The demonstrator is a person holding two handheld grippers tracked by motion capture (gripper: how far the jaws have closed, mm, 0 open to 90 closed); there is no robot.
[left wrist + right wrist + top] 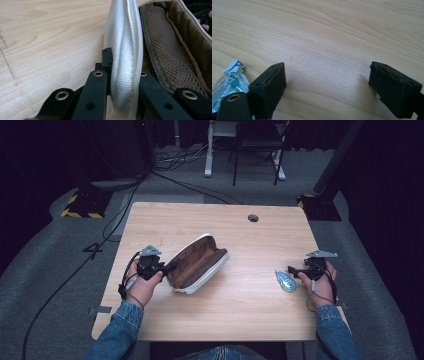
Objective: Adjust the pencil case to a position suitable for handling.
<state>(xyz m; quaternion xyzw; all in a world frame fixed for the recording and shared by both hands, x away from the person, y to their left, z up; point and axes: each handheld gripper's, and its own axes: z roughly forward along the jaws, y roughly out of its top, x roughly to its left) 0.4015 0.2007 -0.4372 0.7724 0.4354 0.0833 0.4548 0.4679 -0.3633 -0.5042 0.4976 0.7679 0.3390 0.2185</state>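
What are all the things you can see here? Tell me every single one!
pouch: 1, white outside and brown inside, lying open in the middle of the table, its white edge pinched by the left gripper
mesh pocket: 1, brown, inside the pouch
small packet: 1, light blue and shiny, on the table just beside the right gripper
table: 1, light wood, with a round hole near its far edge
cables: several, black, on the grey floor left of the table
left gripper: 1, black, shut on the pouch edge
right gripper: 1, black, jaws wide apart over bare wood
sleeves: 2, blue denim, at the bottom
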